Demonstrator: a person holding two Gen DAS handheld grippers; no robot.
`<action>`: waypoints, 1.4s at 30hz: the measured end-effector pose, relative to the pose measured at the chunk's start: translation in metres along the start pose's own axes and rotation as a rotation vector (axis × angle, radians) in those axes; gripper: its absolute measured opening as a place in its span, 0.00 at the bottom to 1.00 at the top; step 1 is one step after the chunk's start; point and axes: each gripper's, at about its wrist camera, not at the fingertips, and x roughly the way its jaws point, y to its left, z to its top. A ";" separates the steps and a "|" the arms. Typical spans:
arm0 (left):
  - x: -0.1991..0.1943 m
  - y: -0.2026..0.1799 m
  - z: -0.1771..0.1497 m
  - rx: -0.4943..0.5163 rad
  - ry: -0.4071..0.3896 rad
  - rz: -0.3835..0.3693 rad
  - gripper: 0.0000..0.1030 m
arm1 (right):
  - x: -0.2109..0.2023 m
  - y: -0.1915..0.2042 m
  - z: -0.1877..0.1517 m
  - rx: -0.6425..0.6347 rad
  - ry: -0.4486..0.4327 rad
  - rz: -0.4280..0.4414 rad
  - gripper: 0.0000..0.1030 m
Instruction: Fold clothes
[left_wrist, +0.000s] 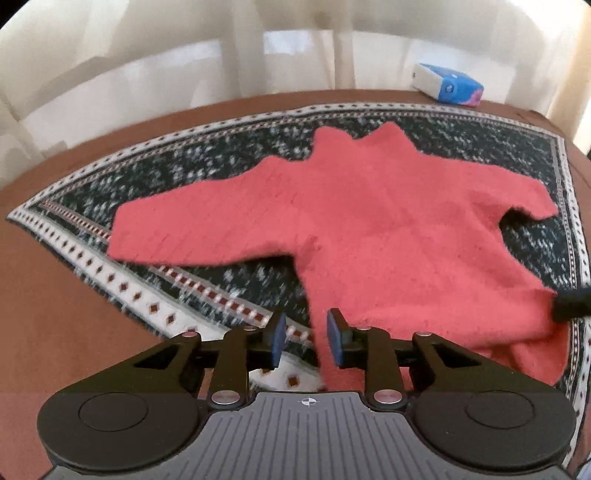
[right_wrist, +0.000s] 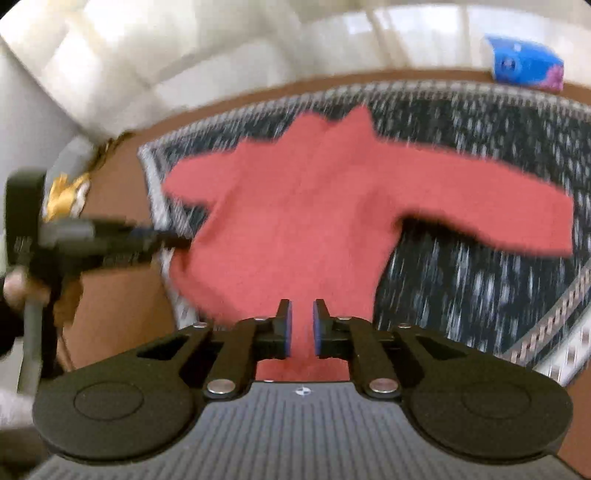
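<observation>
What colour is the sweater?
The sweater is a plain coral red, with no pattern. It shows best in the left wrist view.

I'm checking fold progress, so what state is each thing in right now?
Red sweater: spread flat, both sleeves out, unfolded.
Patterned cloth: laid flat under the sweater.
Tissue pack: closed, lying at the table's far edge.
Left gripper: open, hem edge between its jaws.
Right gripper: narrowly open over the hem.
</observation>
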 end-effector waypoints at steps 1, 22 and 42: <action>-0.004 0.001 -0.003 -0.011 0.000 -0.001 0.44 | -0.003 0.003 -0.009 0.007 0.015 0.000 0.20; -0.030 -0.008 -0.047 -0.032 0.046 -0.051 0.54 | 0.020 0.020 -0.031 0.097 -0.022 0.060 0.08; -0.030 -0.035 -0.042 -0.072 0.009 -0.065 0.03 | -0.019 0.018 -0.018 0.115 -0.071 0.193 0.08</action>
